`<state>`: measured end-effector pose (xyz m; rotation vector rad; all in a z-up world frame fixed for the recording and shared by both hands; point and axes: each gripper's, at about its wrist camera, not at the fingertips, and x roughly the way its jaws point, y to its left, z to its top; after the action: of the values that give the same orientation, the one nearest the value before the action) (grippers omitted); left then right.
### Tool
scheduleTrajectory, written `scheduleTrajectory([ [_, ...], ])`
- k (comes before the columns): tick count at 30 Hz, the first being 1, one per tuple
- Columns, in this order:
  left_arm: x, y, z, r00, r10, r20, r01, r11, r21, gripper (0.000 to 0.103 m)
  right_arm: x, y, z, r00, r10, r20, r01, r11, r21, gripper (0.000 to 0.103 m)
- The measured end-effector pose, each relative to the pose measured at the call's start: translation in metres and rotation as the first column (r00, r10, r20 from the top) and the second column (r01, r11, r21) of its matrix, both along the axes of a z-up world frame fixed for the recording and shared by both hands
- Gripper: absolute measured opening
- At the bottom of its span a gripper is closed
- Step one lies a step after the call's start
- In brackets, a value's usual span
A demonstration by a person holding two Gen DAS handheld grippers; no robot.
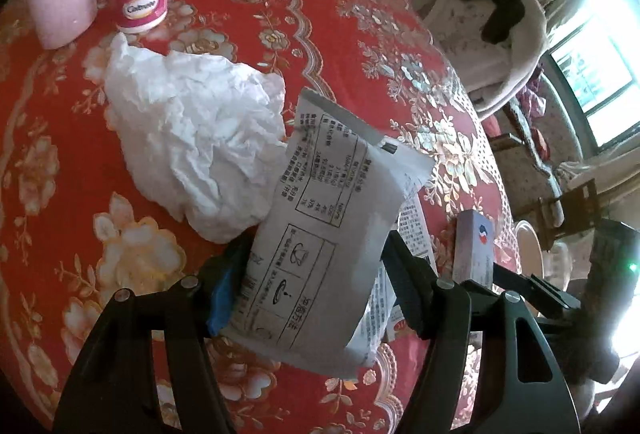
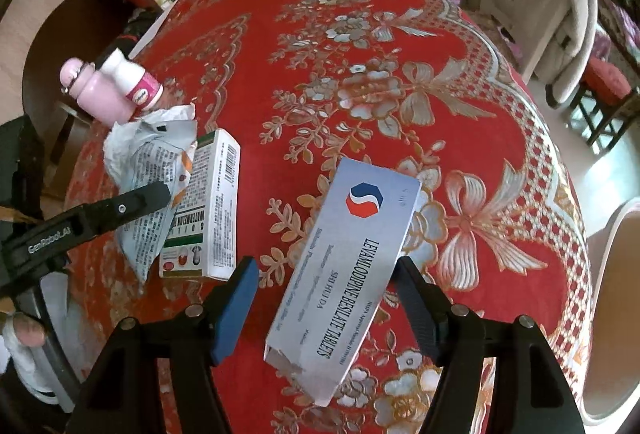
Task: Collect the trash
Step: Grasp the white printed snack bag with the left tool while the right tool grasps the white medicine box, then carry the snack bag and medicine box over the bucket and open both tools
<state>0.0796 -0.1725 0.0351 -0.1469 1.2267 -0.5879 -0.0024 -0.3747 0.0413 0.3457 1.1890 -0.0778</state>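
Our left gripper [image 1: 312, 290] straddles the light, crinkly sachet [image 1: 320, 234] mid-tablecloth [image 1: 340, 14], jaws half open, not yet pinching; we judge its middle best. Our right gripper [image 2: 324, 310] brackets the stiff tablet box [image 2: 344, 274], also unclamped.

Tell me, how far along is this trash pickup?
Early, it seems: nothing looks collected yet, and no bin is in view. In hand: the left gripper straddles a printed food wrapper, and the right gripper brackets an opened tablet box; neither visibly squeezes. Still lying on the red tablecloth: crumpled tissue and a green-and-white lozenge box.
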Motion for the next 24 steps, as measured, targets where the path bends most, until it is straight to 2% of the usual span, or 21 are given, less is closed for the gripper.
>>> scheduleTrajectory([
  [2,-0.003,0.003,0.0,1.0,0.007,-0.011,-0.007,1.0,-0.005,0.061,0.0,0.002,0.0,1.0,0.011,0.005,-0.011,1.0,-0.014,0.067],
  [3,-0.005,0.005,0.0,1.0,0.015,-0.021,-0.015,1.0,-0.012,0.058,0.0,0.002,0.0,1.0,0.014,0.007,-0.014,1.0,-0.027,0.057],
  [4,-0.007,0.007,0.001,0.999,0.025,-0.03,-0.025,0.999,-0.02,0.055,-0.001,0.002,0.0,1.0,0.017,0.008,-0.016,0.999,-0.044,0.051],
  [12,-0.037,0.02,0.026,0.996,0.091,0.018,-0.091,0.996,-0.002,0.051,-0.018,-0.006,0.012,0.998,0.041,0.047,-0.043,0.998,0.035,0.049],
  [24,-0.087,0.004,0.057,0.991,0.087,0.099,-0.089,0.996,0.015,0.051,-0.049,-0.009,0.035,0.992,0.084,0.099,-0.088,0.995,0.041,0.049],
])
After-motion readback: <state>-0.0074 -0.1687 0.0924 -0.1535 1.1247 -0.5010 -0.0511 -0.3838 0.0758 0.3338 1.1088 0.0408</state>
